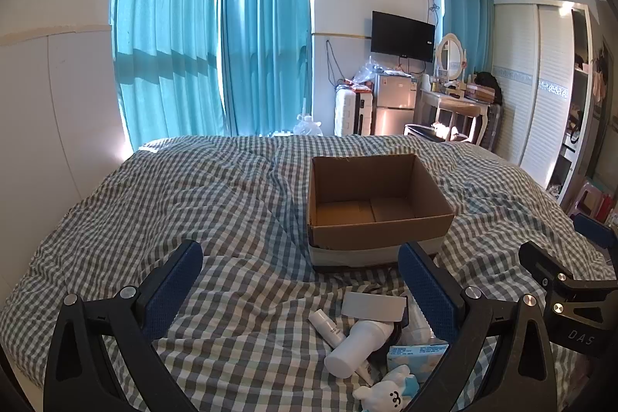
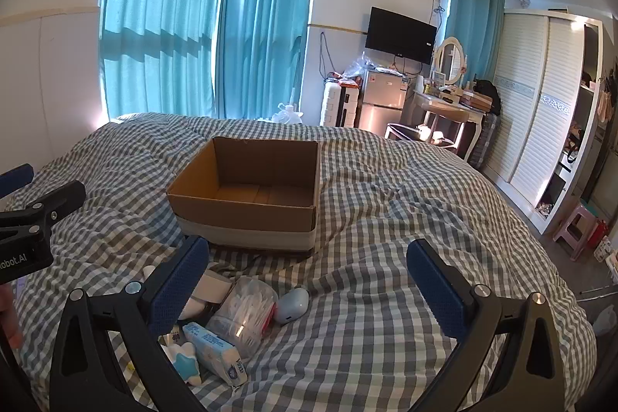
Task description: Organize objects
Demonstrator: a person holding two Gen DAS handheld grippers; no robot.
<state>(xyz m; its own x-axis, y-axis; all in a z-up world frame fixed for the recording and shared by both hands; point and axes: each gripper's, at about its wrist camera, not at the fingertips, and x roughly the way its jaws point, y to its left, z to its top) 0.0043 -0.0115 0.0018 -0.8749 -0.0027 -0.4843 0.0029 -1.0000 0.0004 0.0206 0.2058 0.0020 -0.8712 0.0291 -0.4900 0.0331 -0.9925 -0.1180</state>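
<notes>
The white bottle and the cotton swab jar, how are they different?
The white bottle is solid white, so its inside is hidden; the cotton swab jar is clear, showing the swabs. The bottle is slim; the jar is fatter. Both lie tipped over on the checked blanket, outside the cardboard box.

The cardboard box [image 2: 247, 195] sits on the bed [image 2: 386, 219], open side up. Just in front of it lies a cluster: cotton swab jar [image 2: 243, 311], tissue pack [image 2: 216, 350] before it, small pod [image 2: 292, 304] to its right, bottle [image 1: 357, 344] on the left.
</notes>
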